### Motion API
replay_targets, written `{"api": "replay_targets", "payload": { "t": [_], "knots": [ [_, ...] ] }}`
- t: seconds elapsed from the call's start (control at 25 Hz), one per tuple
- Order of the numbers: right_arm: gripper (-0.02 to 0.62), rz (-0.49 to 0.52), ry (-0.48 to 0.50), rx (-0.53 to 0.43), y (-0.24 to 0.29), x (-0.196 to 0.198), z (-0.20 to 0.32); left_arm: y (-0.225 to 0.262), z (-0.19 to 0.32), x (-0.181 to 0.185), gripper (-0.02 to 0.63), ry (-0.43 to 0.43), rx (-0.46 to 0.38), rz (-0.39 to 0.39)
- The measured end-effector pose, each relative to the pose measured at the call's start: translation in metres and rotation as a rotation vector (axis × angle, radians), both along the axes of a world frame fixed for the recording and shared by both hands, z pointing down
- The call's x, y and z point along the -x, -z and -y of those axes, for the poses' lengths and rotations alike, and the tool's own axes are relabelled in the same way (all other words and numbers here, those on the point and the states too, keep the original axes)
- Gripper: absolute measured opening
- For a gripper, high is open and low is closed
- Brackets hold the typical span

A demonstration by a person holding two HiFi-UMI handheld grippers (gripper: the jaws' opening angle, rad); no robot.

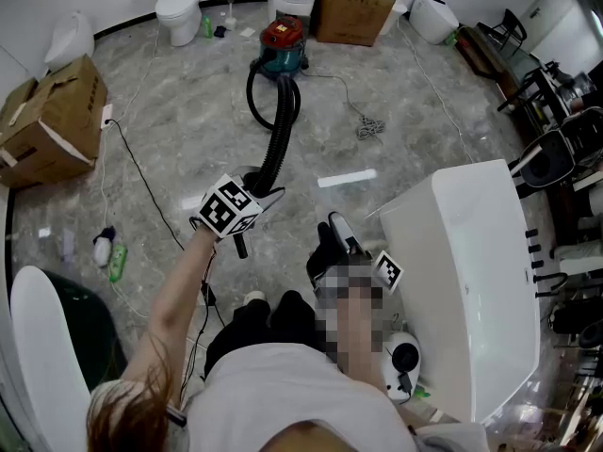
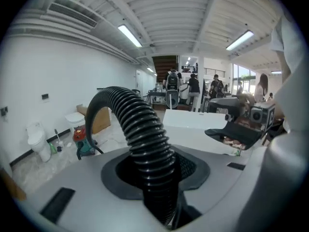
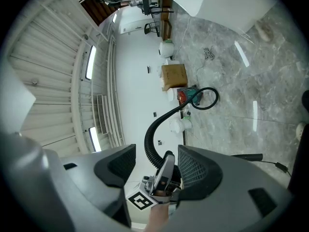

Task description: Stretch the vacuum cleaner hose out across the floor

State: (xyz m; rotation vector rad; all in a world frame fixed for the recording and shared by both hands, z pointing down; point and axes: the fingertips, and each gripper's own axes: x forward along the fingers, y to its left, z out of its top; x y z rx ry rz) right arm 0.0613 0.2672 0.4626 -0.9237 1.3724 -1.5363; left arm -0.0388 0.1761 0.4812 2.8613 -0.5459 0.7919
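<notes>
The hose (image 1: 276,149) is black and ribbed, with close rings along its whole length. At its far end it joins the vacuum cleaner (image 1: 283,45), a small canister with a red top and a teal body that stands on the grey marble floor (image 1: 179,130) near the far wall. There the hose bends in a round loop beside the canister, then runs in a fairly straight line toward the person.

The left gripper (image 1: 256,199) pinches the hose at its near end. In the left gripper view the hose (image 2: 145,144) fills the gap of the left gripper (image 2: 154,173), with both jaws pressed against its ribs. From the grip it rises, arches over to the left and drops toward the vacuum cleaner (image 2: 81,138).

The right gripper (image 1: 341,241) is lower and to the right, next to a white bathtub (image 1: 471,252). In the right gripper view, the jaws of the right gripper (image 3: 157,167) stand apart with nothing held. Through the gap, the left gripper (image 3: 164,175) shows farther off. The hose (image 3: 157,129) curves away from it to the vacuum cleaner (image 3: 189,96).
</notes>
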Motion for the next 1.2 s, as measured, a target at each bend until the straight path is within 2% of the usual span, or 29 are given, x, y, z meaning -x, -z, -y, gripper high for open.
{"api": "replay_targets", "payload": {
  "t": [0.28, 0.48, 0.64, 0.76, 0.88, 0.96, 1.2],
  "knots": [
    [0.267, 0.004, -0.011, -0.008, 0.002, -0.001, 0.001, -0.015, -0.020, -0.007, 0.144, -0.135, -0.071, 0.138],
    [0.267, -0.001, -0.014, -0.010, 0.002, -0.003, 0.001, -0.025, -0.026, -0.008, 0.144, -0.191, -0.144, 0.235],
    [0.267, -0.003, -0.011, -0.015, 0.001, -0.003, 0.001, -0.027, -0.025, -0.008, 0.144, -0.208, -0.195, 0.282],
    [0.267, -0.067, -0.001, -0.030, 0.005, -0.004, 0.001, -0.026, -0.025, -0.009, 0.144, -0.213, -0.221, 0.304],
    [0.267, -0.235, 0.019, -0.054, 0.013, -0.009, 0.007, -0.026, -0.029, -0.010, 0.144, -0.229, -0.247, 0.324],
    [0.267, -0.307, 0.026, -0.068, 0.018, -0.012, 0.013, -0.027, -0.035, -0.012, 0.144, -0.242, -0.259, 0.330],
    [0.268, -0.318, 0.015, -0.033, 0.022, -0.022, 0.037, -0.022, -0.056, -0.025, 0.144, -0.300, -0.307, 0.345]
  ]
}}
